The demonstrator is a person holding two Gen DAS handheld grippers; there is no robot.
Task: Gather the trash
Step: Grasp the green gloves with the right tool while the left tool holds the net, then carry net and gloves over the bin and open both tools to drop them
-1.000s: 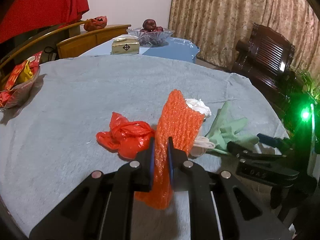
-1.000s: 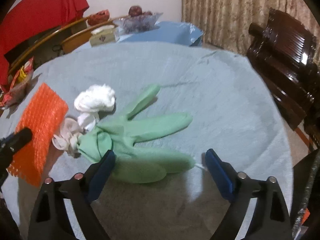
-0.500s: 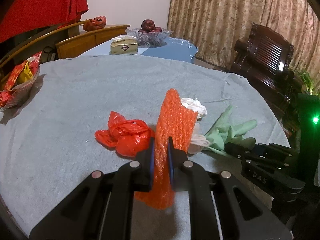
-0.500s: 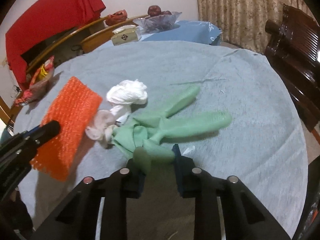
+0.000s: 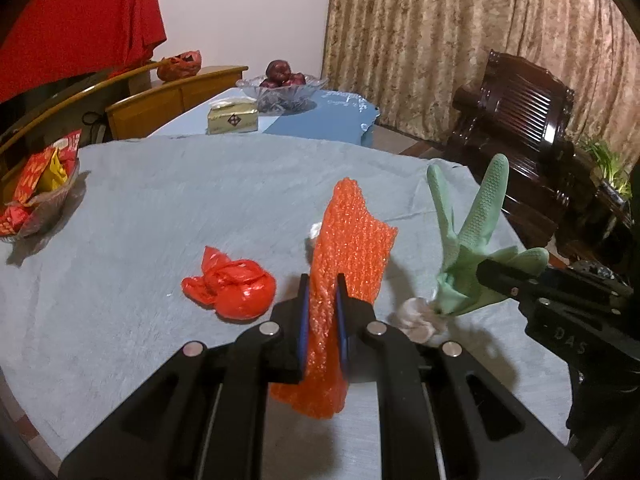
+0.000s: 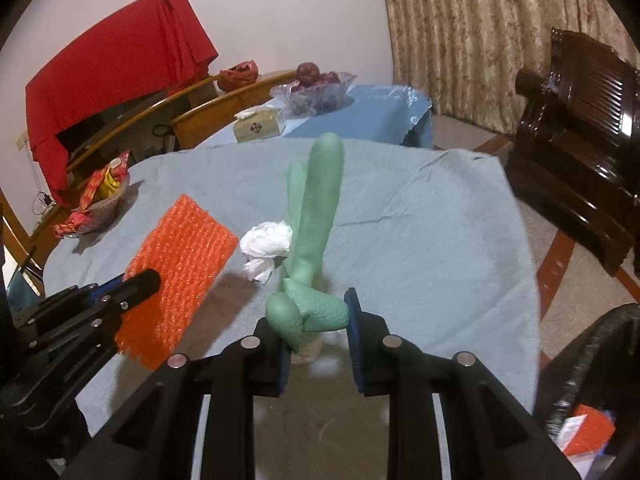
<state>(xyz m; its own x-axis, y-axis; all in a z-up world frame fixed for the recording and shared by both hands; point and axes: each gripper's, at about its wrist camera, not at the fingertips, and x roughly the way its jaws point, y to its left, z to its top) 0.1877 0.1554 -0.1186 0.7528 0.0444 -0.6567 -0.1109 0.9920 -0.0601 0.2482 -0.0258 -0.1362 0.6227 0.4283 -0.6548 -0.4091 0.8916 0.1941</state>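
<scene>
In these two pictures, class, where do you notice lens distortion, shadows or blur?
Left wrist view: the fisheye bends the curtain, dark corners frame the picture, and the red bag casts a soft shadow on the tablecloth. Right wrist view: the same bowed edges, and the bottom right corner looks smeared.

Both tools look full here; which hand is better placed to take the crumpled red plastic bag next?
Probably left, once emptied: the red bag lies just beside the left tool, which grips the orange bubble wrap. The right tool holds the green glove, farther off.
</scene>
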